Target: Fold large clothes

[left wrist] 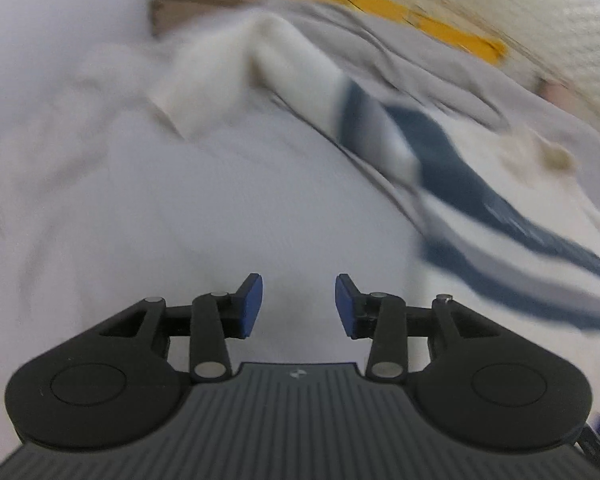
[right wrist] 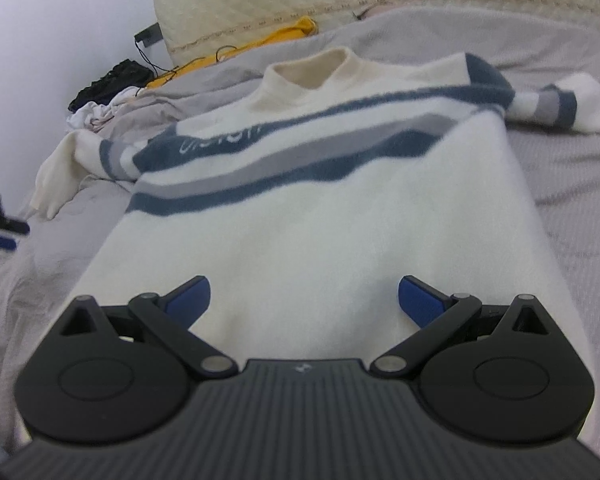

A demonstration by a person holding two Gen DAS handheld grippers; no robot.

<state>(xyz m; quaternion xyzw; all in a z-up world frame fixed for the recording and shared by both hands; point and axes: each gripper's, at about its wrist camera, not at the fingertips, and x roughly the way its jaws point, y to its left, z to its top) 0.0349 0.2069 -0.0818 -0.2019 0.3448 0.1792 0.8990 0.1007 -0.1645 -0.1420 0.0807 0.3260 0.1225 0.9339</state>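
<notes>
Sweater (right wrist: 300, 208): soft, fuzzy cream knit, spread flat & face-up on sheet (right wrist: 572, 184), hem toward rt gripper, collar (right wrist: 308, 68) at far end. Collar short, ribbed, standing. Chest band: navy/grey/navy stripes w/ pale lettering, too blurred to read. Rt sleeve (right wrist: 556, 106) lying out to the side, same stripe band near cuff. Lt sleeve (right wrist: 60, 176) crumpled & bunched at the opposite edge.

Sheet: pale grey, fine weave, creased, esp. at lt.

Rt gripper (right wrist: 304, 300): black linkage arms, blue pads (right wrist: 420, 300), ribbed grey body. Jaws spread wide, nothing between pads; low over sweater hem, contact not clear.

Lt gripper (left wrist: 299, 306): same build, jaws partway apart, empty, over bare sheet beside sweater. Lt view heavily motion-blurred; striped sleeve visible at upper rt, prob. the bunched one.

Surroundings: quilted cream mattress (right wrist: 340, 0) w/ braided trim along far edge. Yellow cloth (right wrist: 260, 46) wedged between mattress & sheet, thin dark cord (right wrist: 156, 66) trailing over it. Black lacy item (right wrist: 112, 80) & small white crumpled cloth (right wrist: 88, 114) at far lt, well apart from sweater. Dark plug-like block (right wrist: 150, 34) against pale wall. Nothing lying on sweater body.
</notes>
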